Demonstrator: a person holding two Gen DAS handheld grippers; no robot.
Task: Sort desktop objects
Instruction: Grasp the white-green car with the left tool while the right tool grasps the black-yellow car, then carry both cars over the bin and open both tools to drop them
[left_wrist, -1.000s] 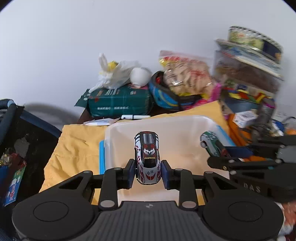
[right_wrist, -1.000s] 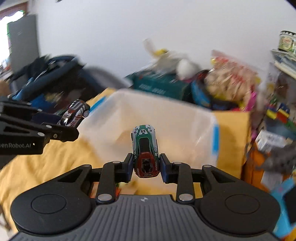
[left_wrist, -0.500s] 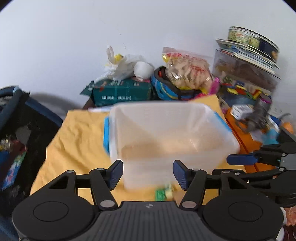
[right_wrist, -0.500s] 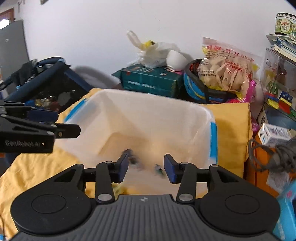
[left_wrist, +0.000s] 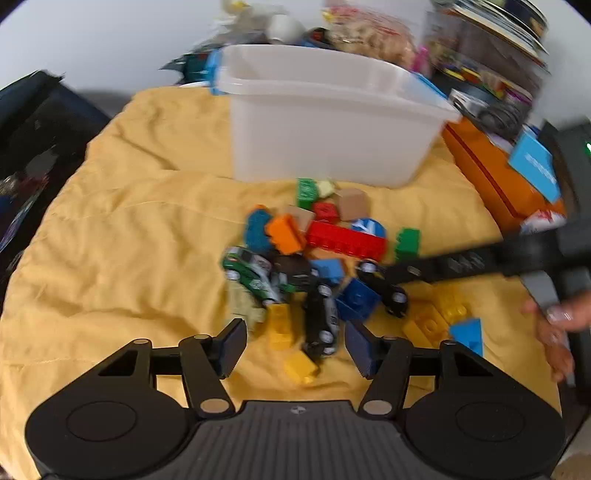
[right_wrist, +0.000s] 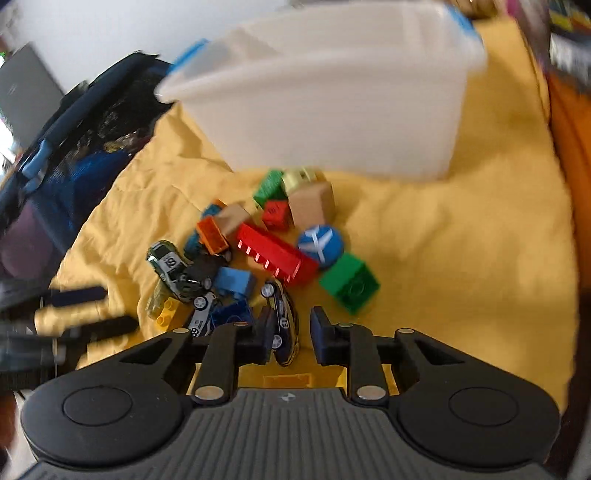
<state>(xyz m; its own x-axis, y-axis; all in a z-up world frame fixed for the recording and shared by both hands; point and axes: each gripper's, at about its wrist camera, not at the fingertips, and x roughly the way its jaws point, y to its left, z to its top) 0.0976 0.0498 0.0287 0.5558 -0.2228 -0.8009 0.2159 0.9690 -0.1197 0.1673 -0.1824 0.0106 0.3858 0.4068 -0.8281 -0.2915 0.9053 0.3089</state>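
Toy cars and blocks lie heaped on the yellow cloth (left_wrist: 110, 229) over the counter, just in front of the white bin (left_wrist: 325, 125), which sits at 12 o'clock in both views. My left gripper (left_wrist: 295, 343) has its jaws apart, w/ a black car (left_wrist: 319, 321) lying lengthwise between them, nothing clamped yet. The right gripper (right_wrist: 288, 334) is also apart, straddling a dark car (right_wrist: 282, 325) that looks tipped on its side, close to the left jaw. A green car (left_wrist: 255, 273) sits at 10 o'clock from the black one; red long block (left_wrist: 347, 240) and green block (right_wrist: 349, 282) are further up the pile. Frames are blurry, so contact is hard to judge. My plan: sink each gripper low enough to catch the car body, not the roof, centre it btw the jaws, then close slowly. Yellow bricks (left_wrist: 280, 328) crowd the left jaw, so I'd watch I don't pinch one along w/ the car.
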